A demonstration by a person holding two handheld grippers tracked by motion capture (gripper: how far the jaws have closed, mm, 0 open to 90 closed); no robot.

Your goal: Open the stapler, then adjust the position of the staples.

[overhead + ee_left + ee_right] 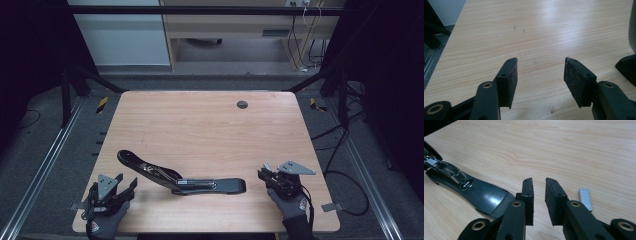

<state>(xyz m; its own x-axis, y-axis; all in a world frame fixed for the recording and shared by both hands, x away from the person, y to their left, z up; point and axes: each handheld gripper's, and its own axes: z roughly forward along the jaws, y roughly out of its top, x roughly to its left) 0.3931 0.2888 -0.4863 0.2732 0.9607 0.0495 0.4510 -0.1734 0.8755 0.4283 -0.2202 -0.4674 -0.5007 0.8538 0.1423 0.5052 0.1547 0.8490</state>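
Stapler lies swung open on the surface between your hands, and a staple strip sits just beside your right tool, jaws parted on nothing. Left tool is spread wide, empty. Loading looks underway: next, pinch that strip squarely and carry it to the magazine.

The wooden table stood pale and bare across its far half; a small dark round grommet sat in its top near the far edge, right of centre; beyond the far edge a light wooden cabinet stood on the grey floor; black cables trailed over the floor to the right; yellow-and-black tape marked the floor at the far left corner.
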